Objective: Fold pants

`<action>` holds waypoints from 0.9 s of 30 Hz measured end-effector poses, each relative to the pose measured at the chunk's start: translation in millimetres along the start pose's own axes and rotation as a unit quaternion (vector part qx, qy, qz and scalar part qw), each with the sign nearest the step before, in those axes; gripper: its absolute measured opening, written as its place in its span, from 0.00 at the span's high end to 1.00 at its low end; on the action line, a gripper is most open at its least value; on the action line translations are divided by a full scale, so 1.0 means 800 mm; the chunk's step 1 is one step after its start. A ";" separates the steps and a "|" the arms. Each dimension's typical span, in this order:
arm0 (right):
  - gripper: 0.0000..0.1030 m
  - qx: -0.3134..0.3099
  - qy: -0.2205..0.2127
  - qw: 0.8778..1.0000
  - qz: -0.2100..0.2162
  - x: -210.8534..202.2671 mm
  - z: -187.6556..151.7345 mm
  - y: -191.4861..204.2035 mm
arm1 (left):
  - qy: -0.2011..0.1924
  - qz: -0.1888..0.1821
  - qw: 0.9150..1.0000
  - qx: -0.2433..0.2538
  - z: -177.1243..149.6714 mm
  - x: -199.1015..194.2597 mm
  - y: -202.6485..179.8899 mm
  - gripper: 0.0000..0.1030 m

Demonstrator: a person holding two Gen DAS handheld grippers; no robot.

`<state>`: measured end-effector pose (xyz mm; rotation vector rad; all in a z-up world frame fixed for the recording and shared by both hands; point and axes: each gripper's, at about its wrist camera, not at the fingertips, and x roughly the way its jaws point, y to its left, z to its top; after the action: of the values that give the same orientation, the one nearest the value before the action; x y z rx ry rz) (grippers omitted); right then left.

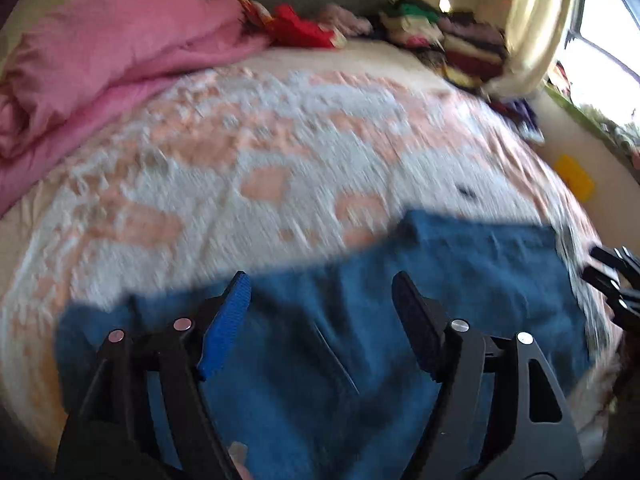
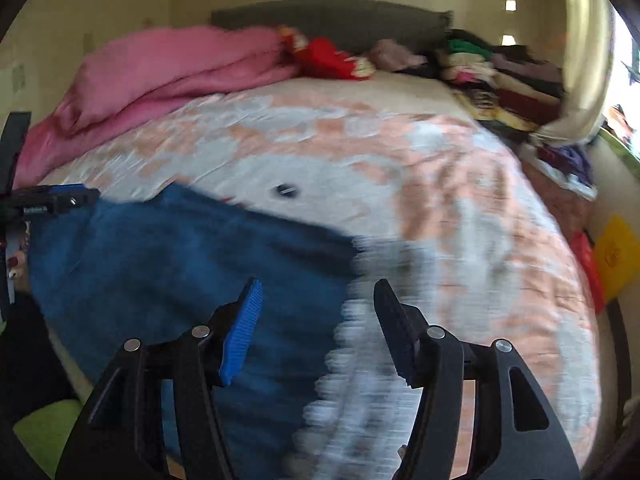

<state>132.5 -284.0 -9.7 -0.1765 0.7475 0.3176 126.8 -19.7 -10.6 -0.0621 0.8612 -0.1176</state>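
Observation:
Blue pants (image 1: 400,320) lie folded flat on the bed's peach and white cover (image 1: 240,152), near its front edge. My left gripper (image 1: 320,292) hovers above the pants, jaws wide apart, nothing between them. In the right wrist view the same pants (image 2: 168,264) fill the lower left. My right gripper (image 2: 318,300) stands open over their right edge, where the blue cloth meets the cover (image 2: 440,200), with nothing held. The right gripper's fingers (image 1: 616,280) show at the far right of the left wrist view. Both views are blurred by motion.
A pink blanket (image 1: 100,68) is heaped at the back left. Red and mixed clothes (image 1: 304,24) and a stack of folded garments (image 1: 464,44) line the grey headboard (image 2: 332,20). A small dark item (image 2: 285,190) lies on the cover. A yellow object (image 1: 576,178) sits beside the bed.

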 end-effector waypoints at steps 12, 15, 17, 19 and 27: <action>0.44 0.021 0.075 0.997 -0.028 0.062 -0.017 -0.001 | 0.038 0.029 0.999 0.006 -0.017 0.050 0.013 0.25; 0.44 0.027 0.073 0.997 -0.023 0.062 -0.019 -0.002 | 0.033 0.026 0.999 0.005 -0.016 0.048 0.012 0.25; 0.44 0.029 0.071 0.997 -0.018 0.055 -0.017 -0.001 | 0.023 0.015 1.000 -0.002 -0.012 0.041 0.015 0.25; 0.43 0.046 0.054 0.997 0.000 0.035 -0.016 -0.005 | 0.008 0.012 1.000 -0.009 -0.009 0.027 0.019 0.20; 0.36 0.085 0.006 0.996 -0.018 -0.056 -0.036 -0.038 | -0.030 0.031 0.999 -0.013 -0.004 -0.038 0.040 0.13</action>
<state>93.8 -329.8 2.1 -0.0315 0.7782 0.2184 107.2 16.3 6.4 -0.0626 0.8044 -0.0454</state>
